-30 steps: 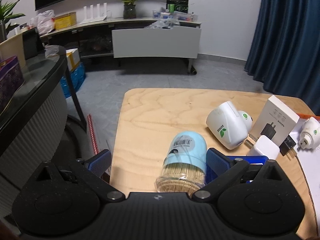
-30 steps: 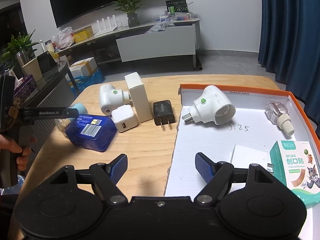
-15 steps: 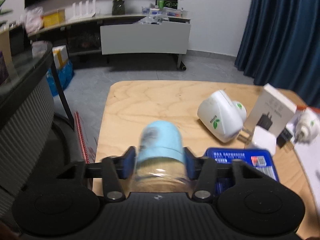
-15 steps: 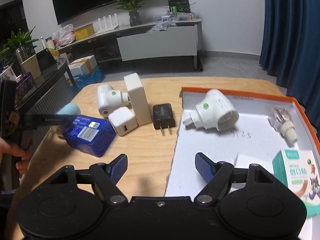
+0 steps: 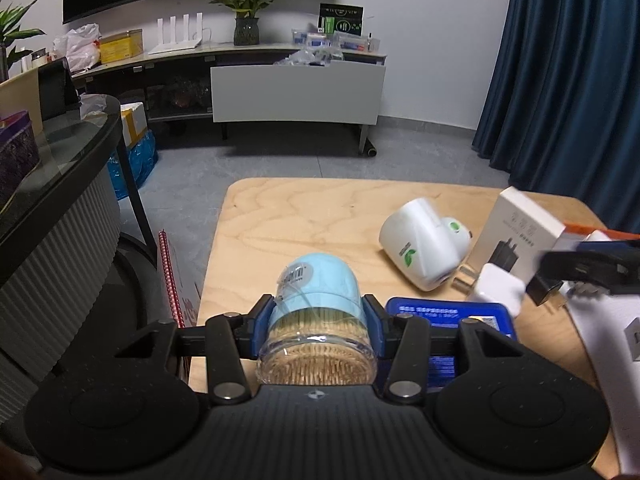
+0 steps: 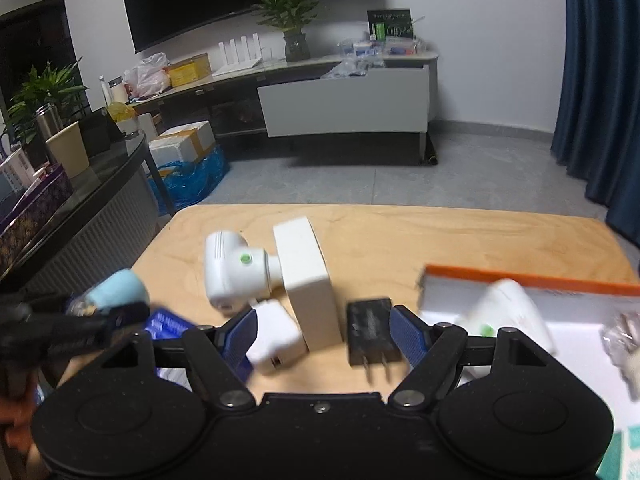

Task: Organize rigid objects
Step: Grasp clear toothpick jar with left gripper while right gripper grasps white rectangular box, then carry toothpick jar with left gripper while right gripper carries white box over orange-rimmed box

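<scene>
Right now we hold the toothpick jar point(image 5: 318, 328) tight in our left gripper point(image 5: 318, 330). Its blue pads point(image 5: 262, 330) press on both sides of the jar, just under the light blue lid point(image 5: 320, 280). The jar points away from us, and we can see the sticks through its clear bottom. We cannot tell if it touches the counter point(image 5: 304, 216) or hangs just above it.

Next to the jar, on its right, a flat blue box point(image 5: 448, 314) lies on the counter. Past that sit a white plug-in gadget point(image 5: 422, 254) with a green leaf mark, a small white charger point(image 5: 498, 292) and a white box point(image 5: 516, 232) with a picture of a plug on it.

Our right gripper point(image 6: 320, 338) has its jaws wide apart and grips nothing. It hangs low by the small things. The white charger point(image 6: 274, 340) is by its left pad, the white box point(image 6: 310, 284) is in the middle, and a black charger point(image 6: 370, 330) is just beside its right pad, prongs toward us. The white gadget point(image 6: 230, 270) lies behind them, touching the white box.

On the right, an orange-rimmed tray point(image 6: 532, 280) holds another white gadget point(image 6: 504, 312), all blurry.
</scene>
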Available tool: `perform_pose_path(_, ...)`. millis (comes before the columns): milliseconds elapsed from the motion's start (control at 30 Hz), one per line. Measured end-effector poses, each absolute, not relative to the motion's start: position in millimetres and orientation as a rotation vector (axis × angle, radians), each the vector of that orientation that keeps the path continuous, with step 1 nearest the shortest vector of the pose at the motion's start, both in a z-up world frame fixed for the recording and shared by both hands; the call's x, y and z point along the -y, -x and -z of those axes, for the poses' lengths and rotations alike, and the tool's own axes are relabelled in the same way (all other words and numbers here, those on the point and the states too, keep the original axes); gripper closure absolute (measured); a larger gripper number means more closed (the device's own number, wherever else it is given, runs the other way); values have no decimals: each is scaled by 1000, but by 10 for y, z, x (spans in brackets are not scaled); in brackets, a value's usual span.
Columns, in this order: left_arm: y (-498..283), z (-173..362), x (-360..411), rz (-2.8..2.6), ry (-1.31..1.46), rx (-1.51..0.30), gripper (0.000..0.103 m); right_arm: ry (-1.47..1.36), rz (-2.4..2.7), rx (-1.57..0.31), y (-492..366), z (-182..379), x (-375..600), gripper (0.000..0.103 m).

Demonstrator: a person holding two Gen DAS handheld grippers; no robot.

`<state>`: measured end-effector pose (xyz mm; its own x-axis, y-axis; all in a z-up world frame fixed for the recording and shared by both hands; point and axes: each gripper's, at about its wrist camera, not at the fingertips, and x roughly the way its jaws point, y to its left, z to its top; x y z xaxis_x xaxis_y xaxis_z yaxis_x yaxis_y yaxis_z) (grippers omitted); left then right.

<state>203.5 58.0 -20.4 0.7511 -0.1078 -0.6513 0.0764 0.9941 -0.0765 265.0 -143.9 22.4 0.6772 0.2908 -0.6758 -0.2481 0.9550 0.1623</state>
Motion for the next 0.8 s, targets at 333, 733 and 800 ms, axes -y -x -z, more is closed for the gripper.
perform_pose_path(333,-1888,165,-495,120,80,-692,55,-11,-304,-831,-3052,-24,1261,69)
perform_pose_path(733,-1658,55,-379,108,122,-684,55,7,-318,-730,-2495,-424,1436,70)
perform_pose_path(800,-1603,25,-343,111,120,-683,55,23,-317,-729,-2358,-472,1450,70)
